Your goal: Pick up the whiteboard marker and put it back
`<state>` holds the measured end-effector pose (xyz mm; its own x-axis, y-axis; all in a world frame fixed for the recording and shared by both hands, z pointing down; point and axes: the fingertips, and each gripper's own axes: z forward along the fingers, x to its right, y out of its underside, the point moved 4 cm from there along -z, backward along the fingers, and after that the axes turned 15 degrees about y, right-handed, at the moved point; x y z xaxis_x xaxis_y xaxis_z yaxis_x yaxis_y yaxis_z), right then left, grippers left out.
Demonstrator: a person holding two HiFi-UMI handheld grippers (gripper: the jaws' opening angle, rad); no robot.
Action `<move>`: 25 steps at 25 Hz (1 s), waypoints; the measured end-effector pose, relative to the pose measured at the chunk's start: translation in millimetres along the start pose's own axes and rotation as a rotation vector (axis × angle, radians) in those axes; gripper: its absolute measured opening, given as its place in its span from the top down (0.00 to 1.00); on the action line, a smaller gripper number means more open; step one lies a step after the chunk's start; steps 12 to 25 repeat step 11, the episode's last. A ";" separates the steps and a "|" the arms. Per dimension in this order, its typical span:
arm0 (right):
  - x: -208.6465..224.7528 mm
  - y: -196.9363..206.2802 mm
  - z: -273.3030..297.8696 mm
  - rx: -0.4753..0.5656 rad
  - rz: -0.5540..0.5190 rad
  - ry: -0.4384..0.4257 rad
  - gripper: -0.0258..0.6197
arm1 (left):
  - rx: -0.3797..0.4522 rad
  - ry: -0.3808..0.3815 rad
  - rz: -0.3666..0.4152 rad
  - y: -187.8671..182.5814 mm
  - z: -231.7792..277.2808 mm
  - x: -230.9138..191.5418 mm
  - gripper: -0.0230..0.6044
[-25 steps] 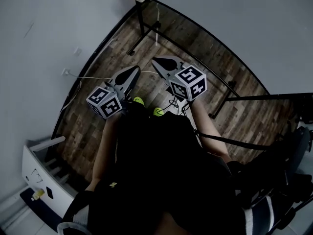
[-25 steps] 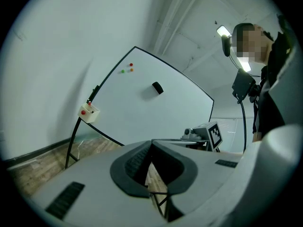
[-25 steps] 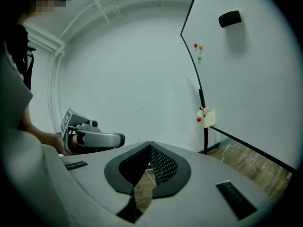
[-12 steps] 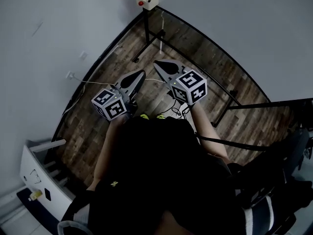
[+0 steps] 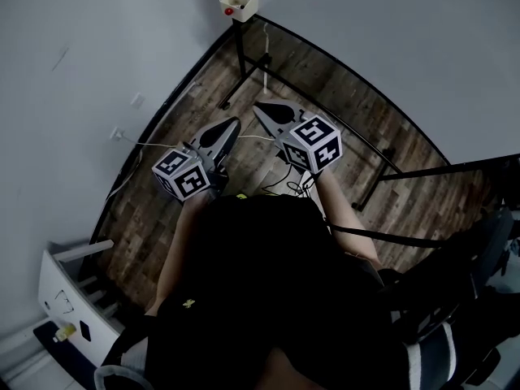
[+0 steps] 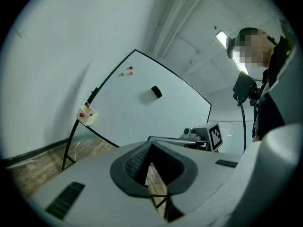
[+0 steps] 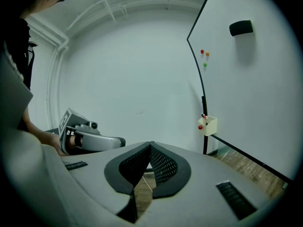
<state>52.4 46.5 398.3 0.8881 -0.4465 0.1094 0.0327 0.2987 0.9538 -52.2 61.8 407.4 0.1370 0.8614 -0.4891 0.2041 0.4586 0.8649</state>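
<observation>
Whiteboard marker (image 7: 204,116) standing upright in small cream holder box (image 7: 209,126). Only its red top end poking above box rim, at end nearest whiteboard frame; body hidden inside box. Box hanging at lower corner of whiteboard (image 7: 255,89), on its black edge.

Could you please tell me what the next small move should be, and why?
Probably bring the right gripper toward the cream box at the whiteboard's corner: its fingers are shut on nothing, and the box, which seems to hold a marker, is far ahead.
</observation>
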 end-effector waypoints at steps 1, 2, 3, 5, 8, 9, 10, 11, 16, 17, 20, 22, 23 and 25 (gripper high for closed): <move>1.2 0.5 0.1 -0.002 0.001 0.004 0.96 | -0.001 0.003 -0.001 -0.2 1.1 -0.6 0.94; 2.2 0.7 0.5 -0.004 0.000 0.007 0.96 | 0.000 0.005 -0.003 -0.7 1.6 -1.2 0.94; 2.8 0.4 1.5 -0.004 -0.002 0.009 0.96 | 0.003 0.005 -0.003 -1.6 1.6 -1.9 0.94; 3.0 -2.2 4.7 -0.002 -0.006 0.008 0.96 | 0.009 0.004 0.001 -4.3 1.0 -3.9 0.94; 2.7 -5.7 8.0 0.000 -0.018 -0.007 0.96 | 0.017 -0.001 0.005 -5.5 2.4 -6.3 0.94; 3.0 -6.2 8.7 0.000 -0.024 -0.012 0.96 | 0.021 -0.003 0.006 -5.7 3.4 -6.8 0.94; 3.4 -6.5 9.5 -0.001 -0.030 -0.018 0.96 | 0.025 -0.004 0.006 -5.7 4.5 -7.3 0.94; 3.9 -6.8 10.2 -0.002 -0.035 -0.023 0.96 | 0.028 -0.006 0.007 -5.7 5.5 -7.7 0.94; 3.9 -6.8 10.2 -0.002 -0.035 -0.023 0.96 | 0.028 -0.006 0.007 -5.7 5.5 -7.7 0.94; 3.9 -6.8 10.2 -0.002 -0.035 -0.023 0.96 | 0.028 -0.006 0.007 -5.7 5.5 -7.7 0.94; 3.9 -6.8 10.2 -0.002 -0.035 -0.023 0.96 | 0.028 -0.006 0.007 -5.7 5.5 -7.7 0.94; 3.9 -6.8 10.2 -0.002 -0.035 -0.023 0.96 | 0.028 -0.006 0.007 -5.7 5.5 -7.7 0.94; 3.9 -6.8 10.2 -0.002 -0.035 -0.023 0.96 | 0.028 -0.006 0.007 -5.7 5.5 -7.7 0.94; 3.9 -6.8 10.2 -0.002 -0.035 -0.023 0.96 | 0.028 -0.006 0.007 -5.7 5.5 -7.7 0.94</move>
